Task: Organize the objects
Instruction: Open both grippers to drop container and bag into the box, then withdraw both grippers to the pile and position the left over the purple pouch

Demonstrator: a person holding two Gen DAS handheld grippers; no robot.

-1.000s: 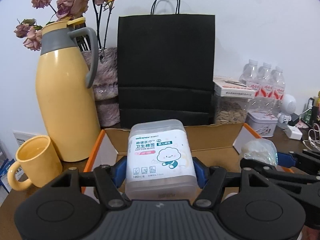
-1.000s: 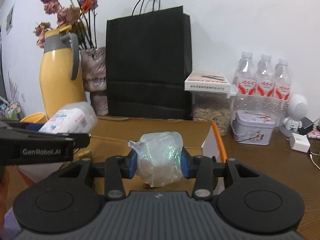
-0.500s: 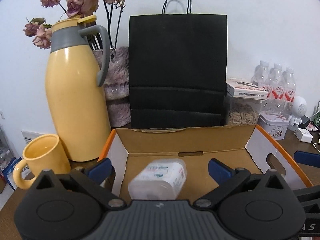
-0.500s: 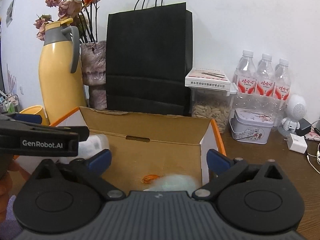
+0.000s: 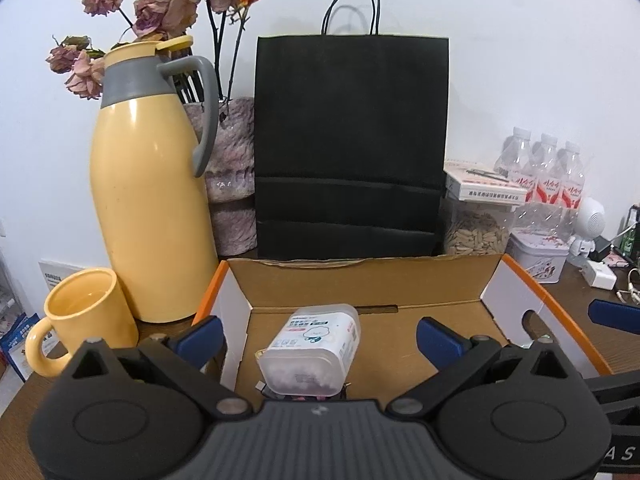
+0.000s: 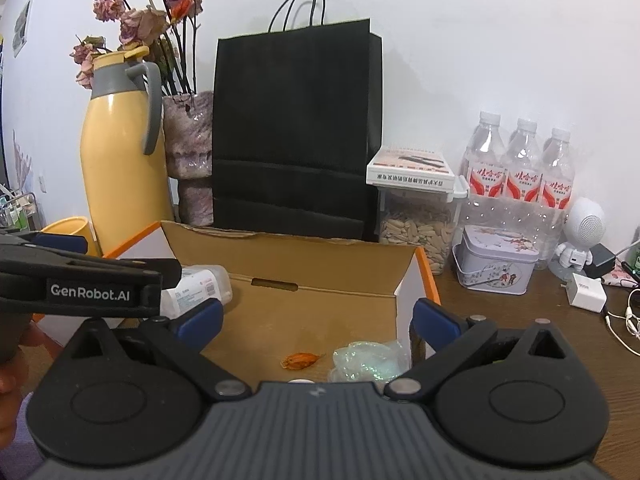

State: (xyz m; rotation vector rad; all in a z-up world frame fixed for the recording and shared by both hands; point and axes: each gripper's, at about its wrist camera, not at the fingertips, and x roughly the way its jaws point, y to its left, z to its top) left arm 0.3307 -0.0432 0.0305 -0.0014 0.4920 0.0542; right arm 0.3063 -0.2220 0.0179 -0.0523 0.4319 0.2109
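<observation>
In the cardboard box (image 5: pixel 364 280) lie a cotton-bud tub (image 5: pixel 312 354) and plastic bag (image 6: pixel 366 364), below both wide-spread, empty grippers.

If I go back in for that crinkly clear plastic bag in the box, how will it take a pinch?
The plastic bag looks thin and crumpled, so it will likely squash and shift shape between the fingers. It probably weighs little; its contents are unclear. Lying slumped on the cardboard box floor by the right wall, it seems unlikely to roll, though the glossy film may slip.

A clear cotton-bud box (image 5: pixel 310 354) lies on its side in the open cardboard box (image 5: pixel 360 276). A crumpled clear plastic bag (image 6: pixel 366 364) sits near the right wall.
</observation>
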